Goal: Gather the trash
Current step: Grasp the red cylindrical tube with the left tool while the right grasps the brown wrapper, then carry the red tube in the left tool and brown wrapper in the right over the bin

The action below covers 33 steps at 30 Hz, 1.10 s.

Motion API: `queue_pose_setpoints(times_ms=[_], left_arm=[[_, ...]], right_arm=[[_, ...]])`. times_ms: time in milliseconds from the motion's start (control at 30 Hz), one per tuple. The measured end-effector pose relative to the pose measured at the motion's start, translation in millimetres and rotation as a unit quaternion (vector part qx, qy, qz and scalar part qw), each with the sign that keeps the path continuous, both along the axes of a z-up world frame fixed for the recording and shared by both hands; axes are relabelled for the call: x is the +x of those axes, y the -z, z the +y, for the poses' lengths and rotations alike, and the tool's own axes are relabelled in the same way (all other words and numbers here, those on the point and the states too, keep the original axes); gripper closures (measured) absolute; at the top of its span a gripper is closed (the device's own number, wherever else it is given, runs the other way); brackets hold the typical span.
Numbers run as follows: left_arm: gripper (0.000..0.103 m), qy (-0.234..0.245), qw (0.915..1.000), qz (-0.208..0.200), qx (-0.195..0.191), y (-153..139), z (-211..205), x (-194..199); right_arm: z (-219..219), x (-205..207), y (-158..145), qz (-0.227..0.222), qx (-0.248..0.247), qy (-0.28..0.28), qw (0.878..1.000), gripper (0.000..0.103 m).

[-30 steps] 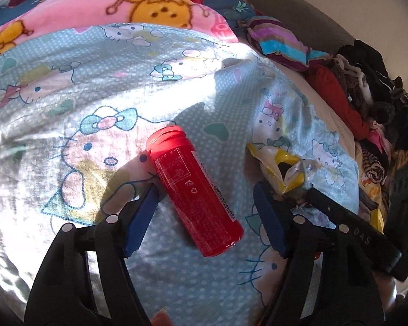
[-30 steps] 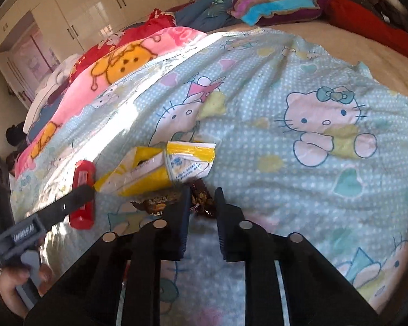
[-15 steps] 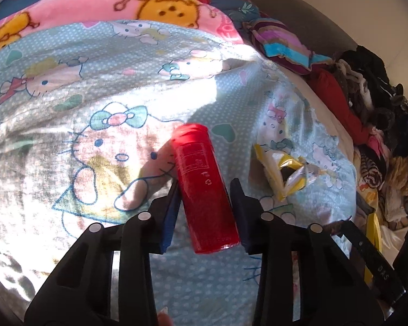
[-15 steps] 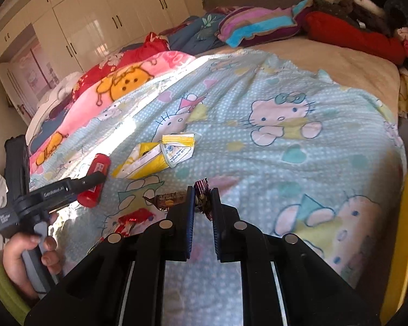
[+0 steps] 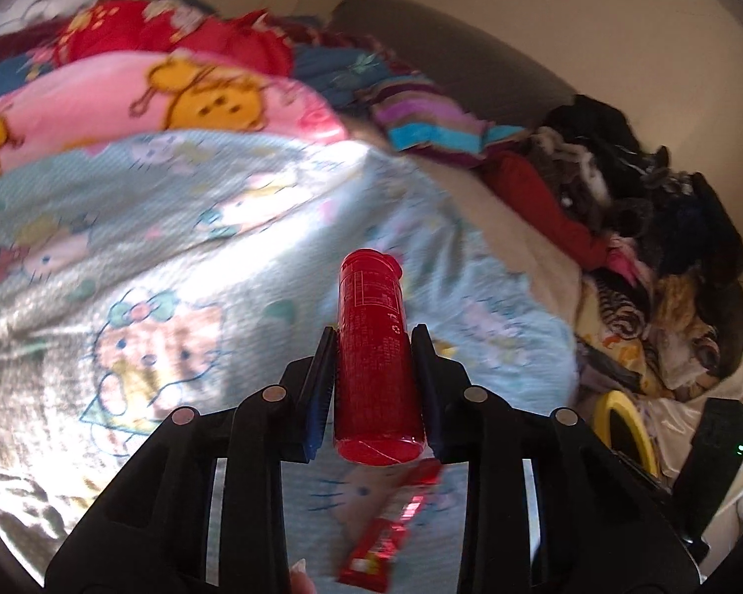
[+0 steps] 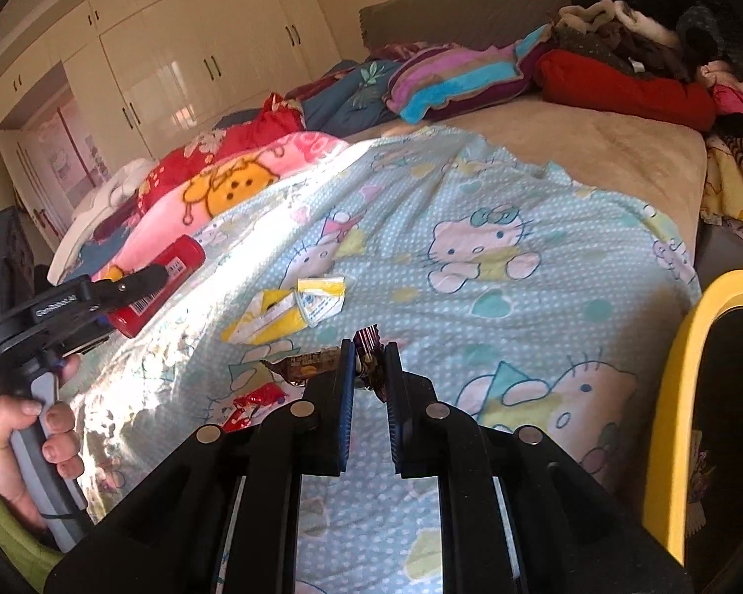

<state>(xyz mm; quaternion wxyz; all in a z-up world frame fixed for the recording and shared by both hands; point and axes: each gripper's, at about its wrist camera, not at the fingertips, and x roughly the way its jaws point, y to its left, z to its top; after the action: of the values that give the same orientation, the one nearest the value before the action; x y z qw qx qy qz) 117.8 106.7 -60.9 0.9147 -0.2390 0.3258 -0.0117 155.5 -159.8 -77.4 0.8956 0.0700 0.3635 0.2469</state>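
L gripper [image 5: 371, 341] jaws closing on red bottle [image 5: 374, 346], pinched between both pads, clear of blanket [image 6: 470, 208]. R gripper [image 6: 370, 351] pressed together on brown candy wrapper [image 6: 317, 364]; yellow wrapper [image 6: 292, 309] lies just beyond its tips.

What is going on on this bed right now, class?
A person is clearing trash off a cartoon-cat blanket with two handheld grippers. The left gripper is closing on a red bottle, held off the blanket. The right gripper is shut on a dark candy wrapper. A yellow wrapper and a red wrapper lie on the blanket. A yellow-rimmed bin stands at the right.
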Motion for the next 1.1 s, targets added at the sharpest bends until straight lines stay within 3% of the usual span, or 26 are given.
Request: queue_pose_setpoints(times_ms=[333, 1100], left_arm=[[0.079, 0.059, 0.9976, -0.034, 0.011, -33, -52, -3], [0.08, 0.173, 0.9821, -0.062, 0.041, -54, -148, -17]], right_arm=[[-42, -10, -21, -0.021, 0.019, 0.042, 0.999, 0.091], [-130, -29, -44, -0.05, 0.04, 0.125, 0.99, 0.091]])
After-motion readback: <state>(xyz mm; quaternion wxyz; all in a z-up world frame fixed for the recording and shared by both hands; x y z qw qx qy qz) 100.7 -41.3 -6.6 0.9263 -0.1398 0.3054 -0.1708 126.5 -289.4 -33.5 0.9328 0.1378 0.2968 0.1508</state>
